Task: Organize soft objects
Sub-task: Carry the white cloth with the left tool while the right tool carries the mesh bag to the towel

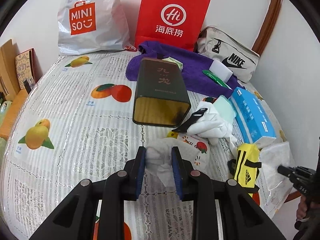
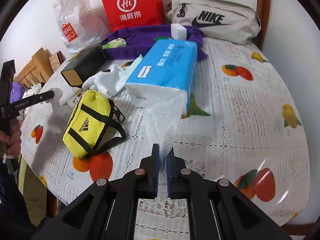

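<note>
both claws pinching soft pieces over the fruit-print bench

left claw (image 1: 159,156): blue pads pressed onto a crumpled white tissue (image 1: 158,158), which bulges between them and trails down toward the near edge. the tissue sits over the bench (image 1: 70,104), near centre, just this side of the dark tin (image 1: 160,92). the tin lies on its side, open gold mouth facing near.

right claw (image 2: 164,156): jaws almost together, nipping a thin sheet of clear bubble wrap (image 2: 164,120). the sheet runs from the pads away to the far side and reaches the near end of the blue tissue pack (image 2: 164,70).

around them:
- yellow adidas pouch (image 2: 88,124) lies left of the bubble wrap, black straps loose, apart from the right claw.
- white glove (image 2: 108,80) bunched between the tin and the tissue pack, touching the pack's left side.
- purple towel (image 1: 180,68) spread at the far side, a white foam block (image 1: 220,70) resting on it.
- grey nike bag (image 2: 216,20) at far right against the wall.
- red paper bag (image 1: 172,14) and white miniso bag (image 1: 88,20) stand at the far edge, side by side.
- a person's hand (image 2: 12,140) grips the left tool's handle at the left edge of the right wrist view.
</note>
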Tool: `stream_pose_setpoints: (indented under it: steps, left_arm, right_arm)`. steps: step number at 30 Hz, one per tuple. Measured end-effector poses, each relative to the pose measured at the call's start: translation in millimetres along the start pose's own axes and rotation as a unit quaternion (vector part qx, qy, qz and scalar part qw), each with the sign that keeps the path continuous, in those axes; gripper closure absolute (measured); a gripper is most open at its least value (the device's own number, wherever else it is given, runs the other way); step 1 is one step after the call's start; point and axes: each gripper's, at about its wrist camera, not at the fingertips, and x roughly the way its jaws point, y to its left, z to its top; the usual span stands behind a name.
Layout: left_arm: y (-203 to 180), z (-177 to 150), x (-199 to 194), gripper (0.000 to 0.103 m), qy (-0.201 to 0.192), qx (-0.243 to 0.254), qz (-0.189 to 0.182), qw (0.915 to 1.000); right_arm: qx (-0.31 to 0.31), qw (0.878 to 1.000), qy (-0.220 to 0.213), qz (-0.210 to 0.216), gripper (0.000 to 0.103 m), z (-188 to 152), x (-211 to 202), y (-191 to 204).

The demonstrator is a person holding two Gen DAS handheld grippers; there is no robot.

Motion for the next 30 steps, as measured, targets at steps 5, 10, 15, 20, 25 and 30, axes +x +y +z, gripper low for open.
stream_pose_setpoints:
  steps: [5,10,15,20,25,30]
  left_arm:
    - [6,12,-4,0.078,-0.004,-0.012,0.005,0.9999]
    - [4,26,-4,0.078,-0.005,-0.019,0.002,0.9998]
    - [-3,40,-11,0.078,-0.016,-0.013,0.004,0.9998]
    - [-5,55,-14,0.078,-0.022,-0.01,0.007,0.9997]
    - [-3,71,-15,0.078,-0.028,-0.013,0.014,0.9994]
    - [-1,90,-14,0.078,-0.036,-0.015,0.019,0.9991]
  right_arm:
    - [-0.007,1.0,-0.013,0.013,0.097,11,-12,1]
    - [-0.014,0.999,-0.034,0.027,0.097,28,-28,2]
    - [-0.018,0.998,-0.052,0.037,0.097,46,-37,1]
    - [-0.022,0.997,-0.063,0.033,0.097,69,-33,-1]
    - [-0.02,0.998,-0.06,0.028,0.097,89,-24,-8]
    - [-0.019,0.997,-0.066,0.019,0.097,111,-18,-16]
